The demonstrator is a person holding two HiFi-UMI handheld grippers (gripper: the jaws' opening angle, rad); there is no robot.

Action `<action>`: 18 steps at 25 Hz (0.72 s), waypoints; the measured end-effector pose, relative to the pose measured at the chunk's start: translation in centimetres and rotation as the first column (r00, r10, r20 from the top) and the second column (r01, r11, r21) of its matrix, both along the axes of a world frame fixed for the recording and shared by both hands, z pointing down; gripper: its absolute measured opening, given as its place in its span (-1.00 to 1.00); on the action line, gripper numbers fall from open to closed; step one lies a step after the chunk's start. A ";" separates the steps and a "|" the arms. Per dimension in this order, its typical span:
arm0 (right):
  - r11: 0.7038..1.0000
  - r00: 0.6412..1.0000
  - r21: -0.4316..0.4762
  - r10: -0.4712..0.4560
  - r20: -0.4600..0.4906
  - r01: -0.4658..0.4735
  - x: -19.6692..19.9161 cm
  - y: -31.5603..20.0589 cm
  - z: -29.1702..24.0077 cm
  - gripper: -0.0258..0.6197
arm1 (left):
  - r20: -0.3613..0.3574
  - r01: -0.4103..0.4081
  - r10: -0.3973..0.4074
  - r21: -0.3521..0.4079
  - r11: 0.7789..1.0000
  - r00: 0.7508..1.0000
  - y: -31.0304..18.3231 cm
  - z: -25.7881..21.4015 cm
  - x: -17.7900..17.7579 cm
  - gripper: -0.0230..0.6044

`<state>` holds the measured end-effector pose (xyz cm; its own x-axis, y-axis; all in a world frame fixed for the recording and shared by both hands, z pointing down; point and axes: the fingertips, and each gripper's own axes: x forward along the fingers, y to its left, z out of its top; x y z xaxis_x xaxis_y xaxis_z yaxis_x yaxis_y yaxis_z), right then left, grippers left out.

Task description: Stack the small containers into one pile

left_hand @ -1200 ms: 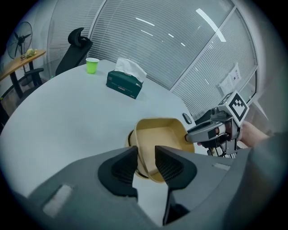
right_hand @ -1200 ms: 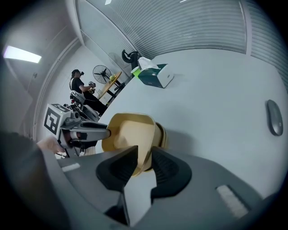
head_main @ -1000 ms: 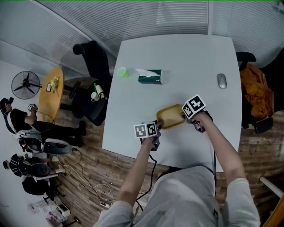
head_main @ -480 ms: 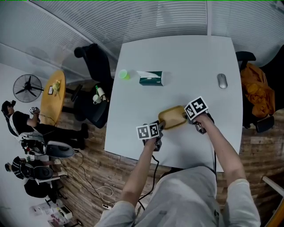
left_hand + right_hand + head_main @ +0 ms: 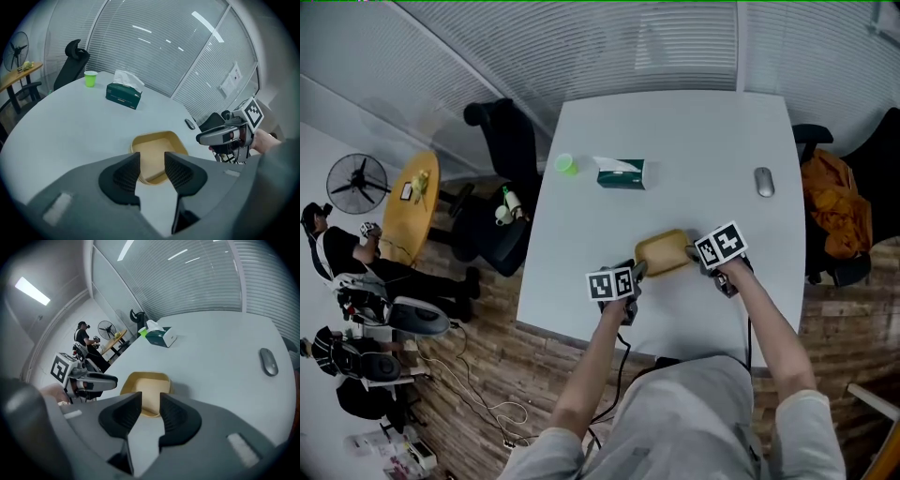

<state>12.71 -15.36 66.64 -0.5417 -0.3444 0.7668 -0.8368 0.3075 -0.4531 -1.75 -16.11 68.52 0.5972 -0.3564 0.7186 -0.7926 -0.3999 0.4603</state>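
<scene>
Head view shows one tan container (image 5: 664, 253) toward 6 o'clock on the table (image 5: 675, 131), one box (image 5: 622, 174) and one cup (image 5: 565, 165) near 10, and one mouse (image 5: 764, 182) at 2. Two grippers flank the container, the left gripper (image 5: 151, 161) at its 8 o'clock and the right gripper (image 5: 150, 399) at 3. The jaws of both have just been opening and stand wide apart, holding nothing.

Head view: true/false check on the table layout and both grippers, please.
1. The tan container sits on the table between the left gripper and the right gripper. True.
2. The right gripper is clamped on the container. False: both grippers' fingers have just been opening and stand apart, the container ahead of them, not between.
3. The green cup stands on top of the tissue box. False: it stands beside it, on the table.
4. The mouse lies toward the table's right edge. True.
</scene>
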 end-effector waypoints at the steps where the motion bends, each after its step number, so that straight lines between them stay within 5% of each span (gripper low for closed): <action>1: 1.000 1.000 0.017 0.013 0.012 -0.013 -0.1 0.4 -0.4 -0.55 | -0.005 -0.008 0.008 0.010 1.000 1.000 0.3 -0.4 0.0 -0.40; 10: 0.993 0.999 0.105 0.045 -0.009 -0.044 -1.2 4.6 -1.5 -0.55 | -0.032 -0.055 0.058 0.081 0.995 0.998 2.9 -1.9 -0.5 -0.40; 15: 0.983 0.993 0.183 0.026 -0.116 -0.004 -2.4 6.5 -1.0 -0.55 | -0.048 -0.062 0.069 0.127 0.990 0.997 4.3 -2.8 -1.2 -0.40; 18: 0.977 0.995 0.209 0.062 -0.079 -0.044 -3.8 7.6 -1.0 -0.55 | -0.066 -0.071 0.083 0.167 0.983 0.994 4.9 -3.3 -2.0 -0.40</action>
<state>8.91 -7.75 65.67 -0.4547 -0.5271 0.7179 -0.8870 0.3413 -0.3111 -3.77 -11.21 65.23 0.6762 -0.4167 0.6075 -0.7230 -0.5337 0.4386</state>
